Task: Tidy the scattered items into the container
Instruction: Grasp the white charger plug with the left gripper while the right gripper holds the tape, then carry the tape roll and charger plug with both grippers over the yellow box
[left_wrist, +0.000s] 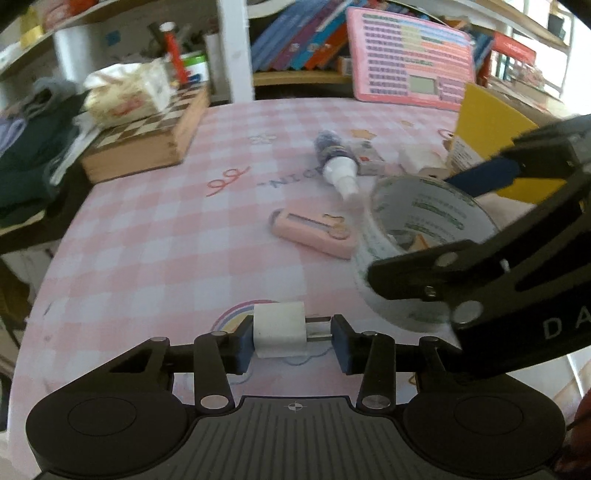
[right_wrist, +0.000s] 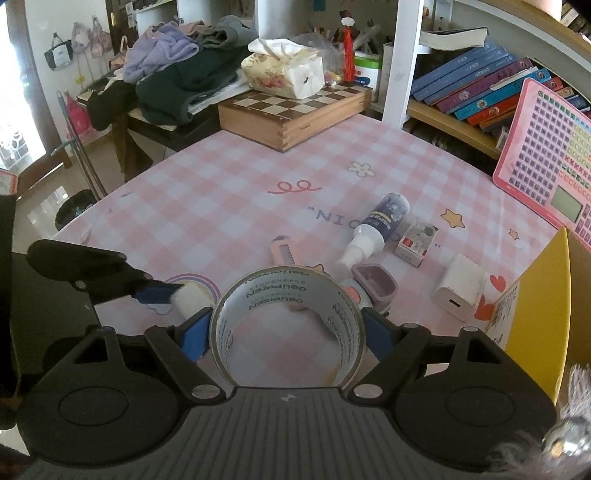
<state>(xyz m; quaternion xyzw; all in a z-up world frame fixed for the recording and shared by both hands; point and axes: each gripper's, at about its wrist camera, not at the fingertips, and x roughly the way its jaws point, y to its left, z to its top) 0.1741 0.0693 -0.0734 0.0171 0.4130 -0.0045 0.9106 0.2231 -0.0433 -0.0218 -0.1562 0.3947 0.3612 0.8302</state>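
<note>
My left gripper is shut on a white plug adapter, held by body and prongs just above the pink checked table. My right gripper is shut on a roll of clear tape; the roll also shows in the left wrist view, to the right. A pink utility knife, a spray bottle, a small carton, a white charger and a mauve item lie on the table. The yellow box stands at the right.
A wooden chess box with a tissue pack on it stands at the far left of the table. A pink toy tablet leans against bookshelves behind. Clothes are piled on a side table at the left.
</note>
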